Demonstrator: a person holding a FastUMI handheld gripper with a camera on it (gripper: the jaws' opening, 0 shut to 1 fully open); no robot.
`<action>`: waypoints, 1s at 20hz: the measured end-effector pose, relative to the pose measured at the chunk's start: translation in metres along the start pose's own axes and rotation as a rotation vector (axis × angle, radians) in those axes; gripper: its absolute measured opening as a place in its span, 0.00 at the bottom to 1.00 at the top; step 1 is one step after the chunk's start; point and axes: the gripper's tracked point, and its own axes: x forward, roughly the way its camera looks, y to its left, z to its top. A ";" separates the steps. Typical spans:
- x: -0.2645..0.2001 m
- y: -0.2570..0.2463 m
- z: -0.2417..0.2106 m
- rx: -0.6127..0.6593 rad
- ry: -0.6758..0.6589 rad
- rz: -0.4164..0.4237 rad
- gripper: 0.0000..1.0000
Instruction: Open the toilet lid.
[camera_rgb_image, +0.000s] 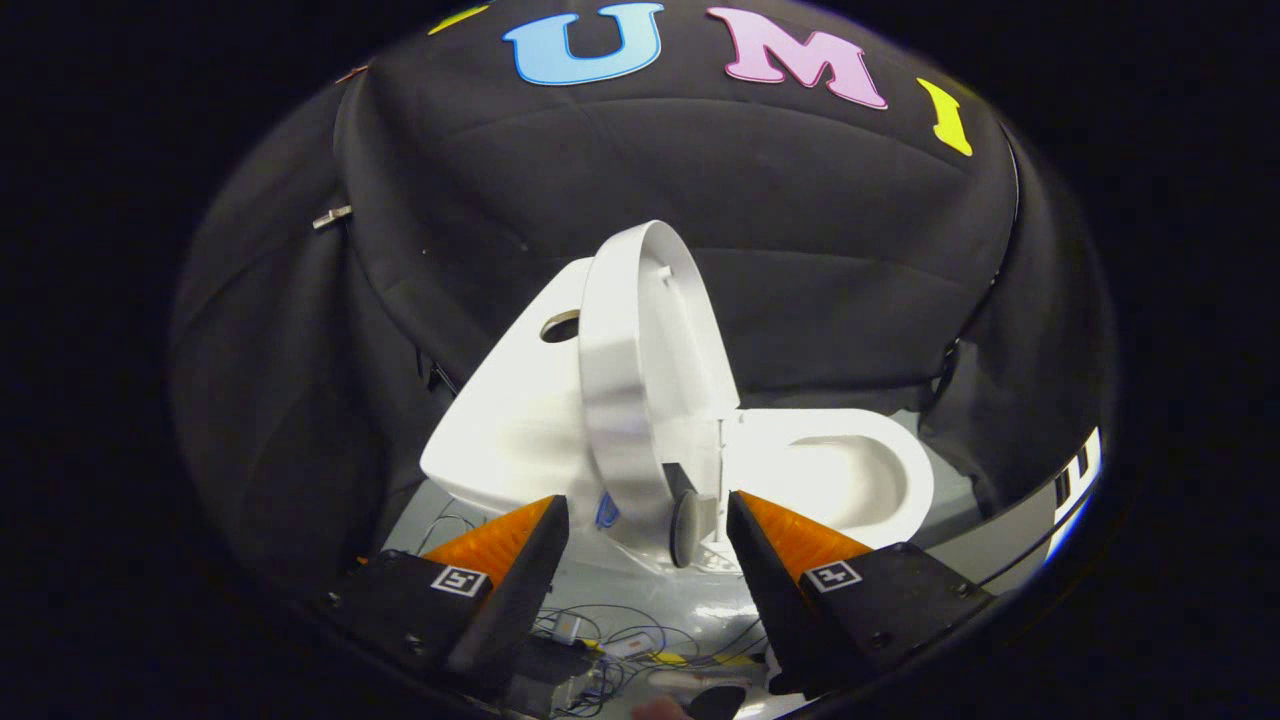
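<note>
A white toilet stands just beyond my fingers, seen from the side. Its lid (640, 370) is raised and stands upright on edge against the tank (510, 410), whose top has a round flush button (560, 325). To the right of the lid the seat rim and bowl (850, 470) lie uncovered. My gripper (648, 515) is open, its fingers wide apart, one on each side of the lid's lower hinge end. A dark round bumper (686, 525) on the hinge part sits between the fingertips. Nothing is held.
Black cloth walls close in behind and to both sides of the toilet. Loose cables and a small box (600, 640) lie on the pale floor below the fingers. A pale panel edge (1040, 520) runs at the right, behind the bowl.
</note>
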 end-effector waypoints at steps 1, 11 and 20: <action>-0.001 -0.004 -0.002 0.001 -0.004 0.000 0.98; -0.050 -0.011 0.036 0.060 -0.077 0.124 0.98; -0.123 -0.044 0.065 0.047 -0.204 0.305 1.00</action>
